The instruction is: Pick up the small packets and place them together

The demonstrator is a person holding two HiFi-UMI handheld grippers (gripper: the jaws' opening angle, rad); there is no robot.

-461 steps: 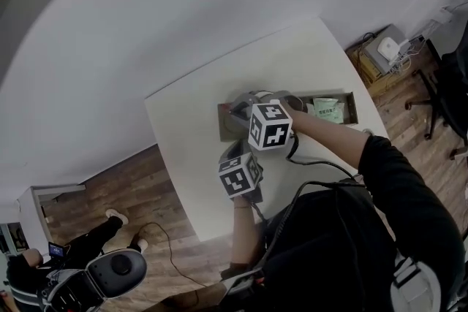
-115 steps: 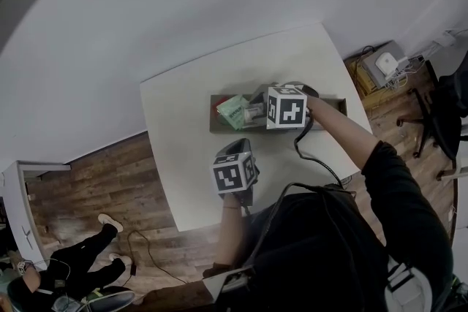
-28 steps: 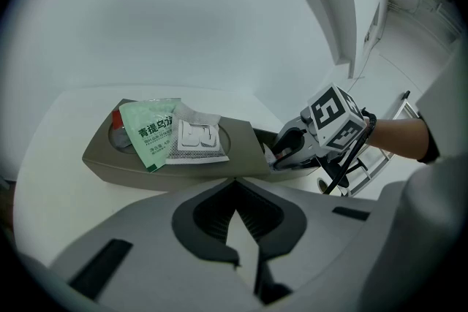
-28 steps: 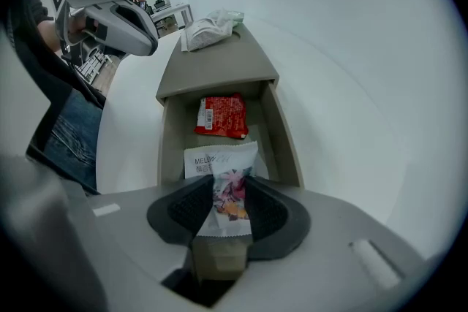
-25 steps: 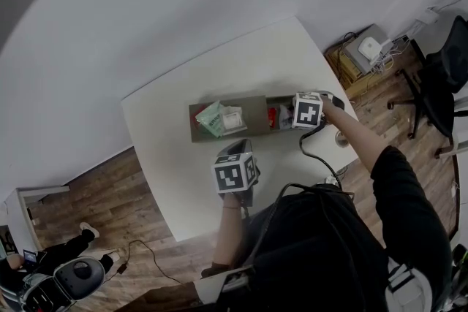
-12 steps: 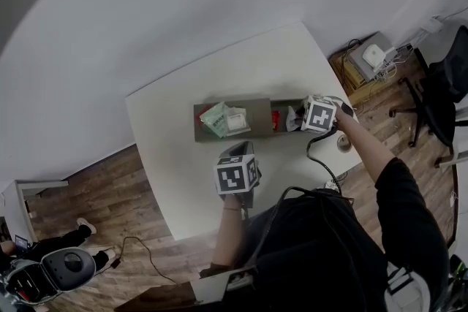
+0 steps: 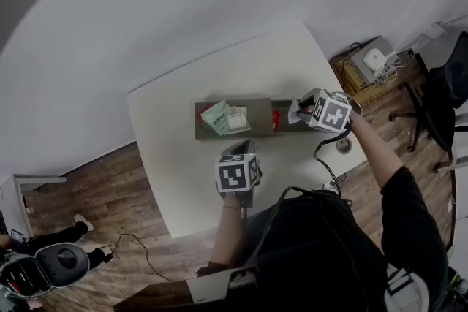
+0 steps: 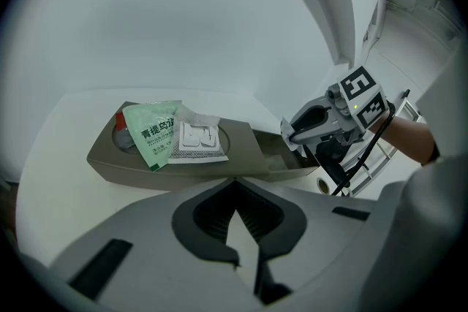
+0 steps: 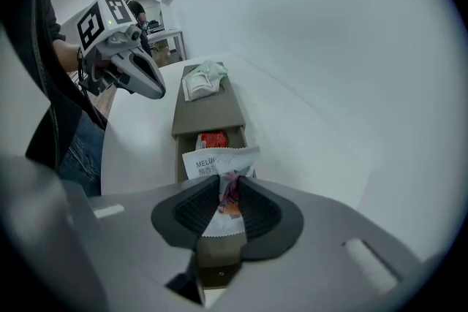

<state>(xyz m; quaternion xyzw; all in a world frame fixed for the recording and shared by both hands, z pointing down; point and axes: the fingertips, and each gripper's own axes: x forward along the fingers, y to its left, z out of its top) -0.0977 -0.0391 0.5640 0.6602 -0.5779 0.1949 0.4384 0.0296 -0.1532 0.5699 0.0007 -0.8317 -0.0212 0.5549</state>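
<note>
The fingers (image 9: pixel 191 210) of the right gripper (image 9: pixel 229 183) have just been closing and now clamp a white packet (image 9: pixel 219 161). Its printed end projects past the fingertips. The gripper points steeply down, so the packet hangs just above the right end of the tray (image 7: pixel 256 115), clear of it. This is judged to be a carrying hold that frees the packet for transfer.

The left gripper (image 8: pixel 234 185) holds nothing and its fingertips meet. It hangs over the near part of the desk (image 7: pixel 183 157), apart from the tray, and is judged idle.

Tray contents:
- Left end: a green packet (image 8: pixel 150 134) and a grey-and-white packet (image 8: pixel 196 139) lie touching, the second overlapping the first. Something red shows beneath the green packet; what it is cannot be told.
- Middle: bare flat surface.
- Right compartment: a red packet (image 9: pixel 213 139) lies inside, just beyond the held white packet.

The left-end pair is judged to be the collection point, so the white packet and the red packet are not yet grouped.
</note>
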